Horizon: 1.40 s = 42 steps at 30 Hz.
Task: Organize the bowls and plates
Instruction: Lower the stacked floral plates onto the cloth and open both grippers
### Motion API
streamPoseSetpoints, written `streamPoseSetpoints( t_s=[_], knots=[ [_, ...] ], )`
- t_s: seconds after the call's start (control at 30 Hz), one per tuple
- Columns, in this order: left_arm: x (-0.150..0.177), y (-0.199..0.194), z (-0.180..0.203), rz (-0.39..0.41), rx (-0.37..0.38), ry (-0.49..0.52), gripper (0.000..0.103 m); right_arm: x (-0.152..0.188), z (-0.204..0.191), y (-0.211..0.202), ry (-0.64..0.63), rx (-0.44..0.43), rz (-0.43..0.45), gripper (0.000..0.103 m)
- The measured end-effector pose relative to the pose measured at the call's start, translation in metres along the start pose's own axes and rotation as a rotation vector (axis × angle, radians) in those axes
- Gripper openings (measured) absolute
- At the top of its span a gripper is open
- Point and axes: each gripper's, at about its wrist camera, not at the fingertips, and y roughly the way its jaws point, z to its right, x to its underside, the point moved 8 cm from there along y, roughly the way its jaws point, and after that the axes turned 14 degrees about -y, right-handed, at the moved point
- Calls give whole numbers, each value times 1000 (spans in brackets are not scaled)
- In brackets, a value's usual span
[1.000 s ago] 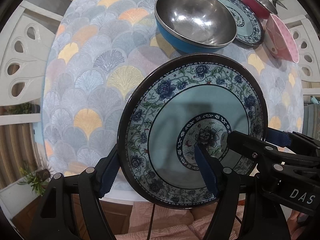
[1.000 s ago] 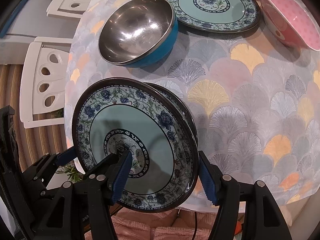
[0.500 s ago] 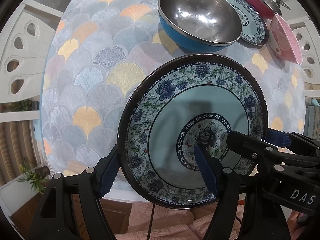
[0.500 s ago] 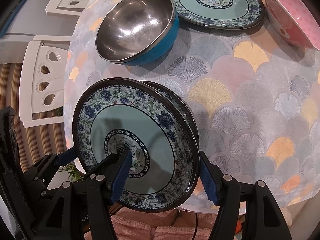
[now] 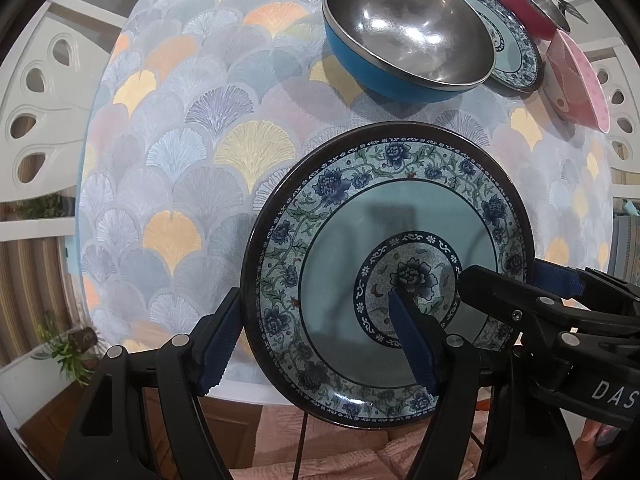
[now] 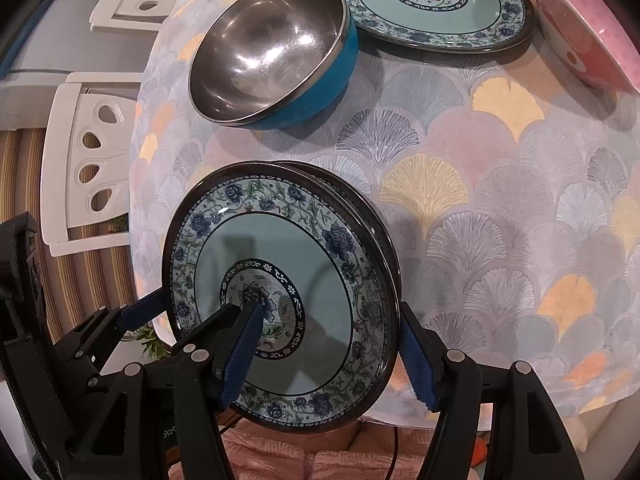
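Both grippers hold a stack of two blue floral plates [image 5: 360,216] above the near edge of the round table. My left gripper [image 5: 316,344] is shut on the stack's rim, and so is my right gripper [image 6: 332,352]. The stack [image 6: 288,240] is tilted up on edge. A third matching plate [image 6: 432,0] lies flat at the far side, also in the left wrist view [image 5: 512,52]. A blue steel-lined bowl [image 5: 404,36] sits beside it, seen again in the right wrist view [image 6: 272,52].
A pink patterned bowl [image 5: 580,84] and a red steel-lined bowl [image 5: 528,4] stand at the far right. The fan-patterned tablecloth [image 5: 192,140] covers the table. White chairs [image 6: 84,160] stand around it.
Both grippers have carried the plate stack forward toward the far dishes. The blue bowl and far plate now look closer. The grip is unchanged.
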Motion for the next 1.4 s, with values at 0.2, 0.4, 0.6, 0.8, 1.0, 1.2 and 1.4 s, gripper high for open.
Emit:
streamPoseSetpoints(
  t_s=[0.2, 0.4, 0.6, 0.8, 1.0, 1.2, 1.4],
  knots=[
    [-1, 4, 0, 6, -14, -2, 70, -1, -2, 1, -7, -20, 7, 66],
    [1, 9, 3, 8, 0, 1, 70, -3, -1, 1, -7, -29, 14, 68],
    [3, 7, 12, 25, -3, 33, 70, -3, -1, 0, -14, -17, 24, 69],
    [-1, 0, 12, 32, -15, 28, 72, -3, 1, -5, 5, -41, 35, 69],
    [-11, -9, -5, 49, -15, -8, 72, -1, 4, -13, 11, -40, 42, 69],
    [-21, -24, -17, 80, -11, -42, 72, -4, 5, -18, 19, -48, 53, 69],
    [-32, -38, -21, 105, 0, -56, 72, -7, 10, -22, 42, -62, 67, 69]
  ],
)
